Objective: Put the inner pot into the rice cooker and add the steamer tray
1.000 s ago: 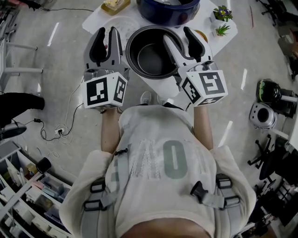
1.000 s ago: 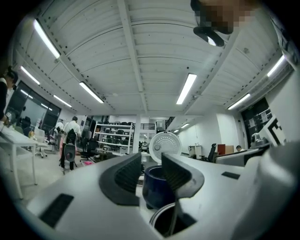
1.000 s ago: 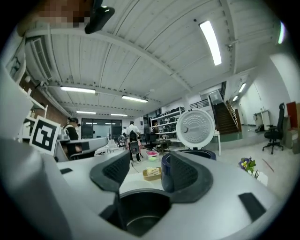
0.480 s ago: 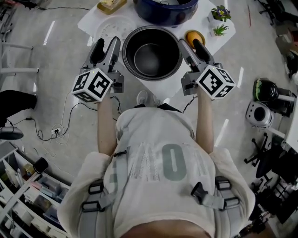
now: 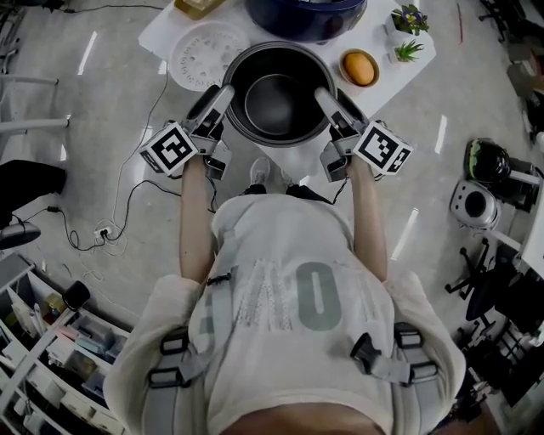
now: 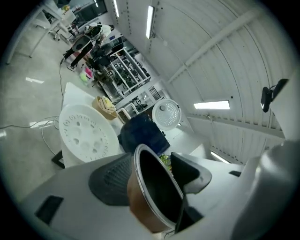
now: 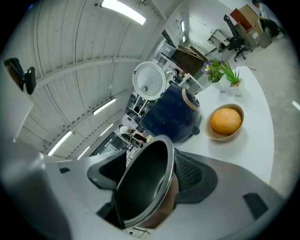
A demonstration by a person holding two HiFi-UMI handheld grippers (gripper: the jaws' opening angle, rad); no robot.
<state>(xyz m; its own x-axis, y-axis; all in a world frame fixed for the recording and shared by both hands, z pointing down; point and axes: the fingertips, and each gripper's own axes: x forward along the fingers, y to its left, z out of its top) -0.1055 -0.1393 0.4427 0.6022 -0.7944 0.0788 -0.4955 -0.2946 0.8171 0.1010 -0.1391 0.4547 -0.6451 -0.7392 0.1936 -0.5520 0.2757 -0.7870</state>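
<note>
A white table (image 5: 384,85) carries the inner pot (image 5: 276,93) at its near edge, in front of the blue rice cooker (image 5: 306,13) and beside the white steamer tray (image 5: 206,55). The left gripper (image 5: 221,93) and the right gripper (image 5: 325,95) flank the pot. Each has its jaws spread wide across the rim, one inside the wall and one outside, and neither is clamping it.

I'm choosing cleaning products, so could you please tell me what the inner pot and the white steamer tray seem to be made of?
Inner pot: likely metal. It has a bright polished rim, a dark matte interior that looks like a non-stick coating, and a coppery-brown outer wall. Steamer tray: probably plastic, a plain white matte disc moulded with holes, though the look alone cannot confirm it.
</note>
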